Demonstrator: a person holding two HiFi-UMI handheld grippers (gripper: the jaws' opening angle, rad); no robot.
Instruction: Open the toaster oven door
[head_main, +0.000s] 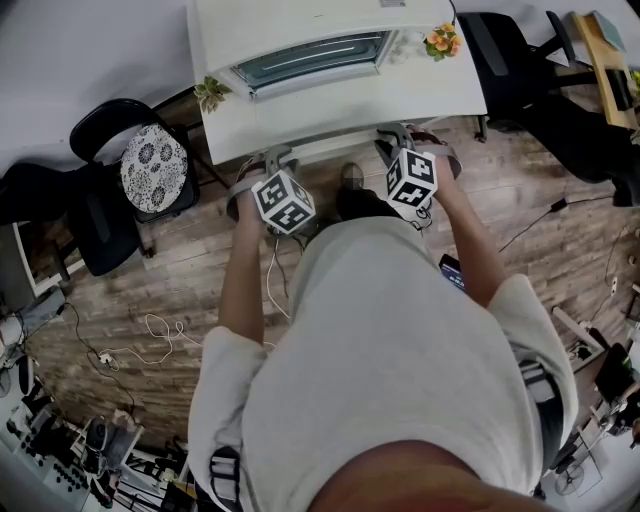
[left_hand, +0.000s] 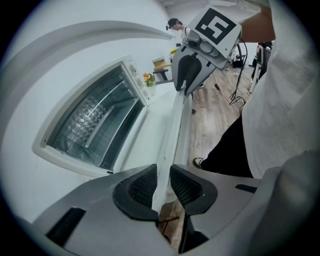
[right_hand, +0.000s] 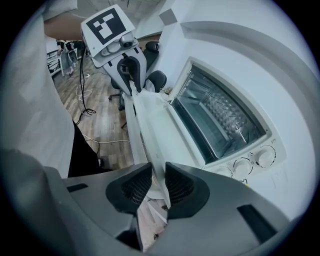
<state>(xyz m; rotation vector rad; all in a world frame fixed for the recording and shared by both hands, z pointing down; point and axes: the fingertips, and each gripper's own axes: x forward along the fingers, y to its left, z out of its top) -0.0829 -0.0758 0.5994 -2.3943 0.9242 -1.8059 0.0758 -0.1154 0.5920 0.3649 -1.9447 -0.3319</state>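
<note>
Toaster oven (head_main: 300, 22) stands at the back of the white worktop (head_main: 425, 95), front facing the person. Its door (right_hand: 220, 115) is the glazed window in the front. A wire rack shows behind the glass, streaked with glare. The door looks seated in its frame. No handle can be made out in any view, and the fisheye bends the frame edges, so the seam is hard to read. Knobs (right_hand: 257, 159) sit beside the window, markings too small to read.

Left tongs (left_hand: 161, 187): narrow, ribbed pads pressed on either side of the thin white front lip (left_hand: 170, 135) of the worktop. Right tongs (right_hand: 155, 185): same, clamped narrow on that lip further along. Each gripper view shows the other tongs at the far end of the strip. How the lip joins the worktop is hidden beneath the tongs' bodies.

In the head view the marker cubes and forearms cover both sets of tips. The person's torso fills the lower frame. Small flower sprigs (head_main: 441, 41) flank the oven, detail blurred. A chair (head_main: 150, 170) with a patterned cushion stands to the left on the wood floor (head_main: 180, 260).
</note>
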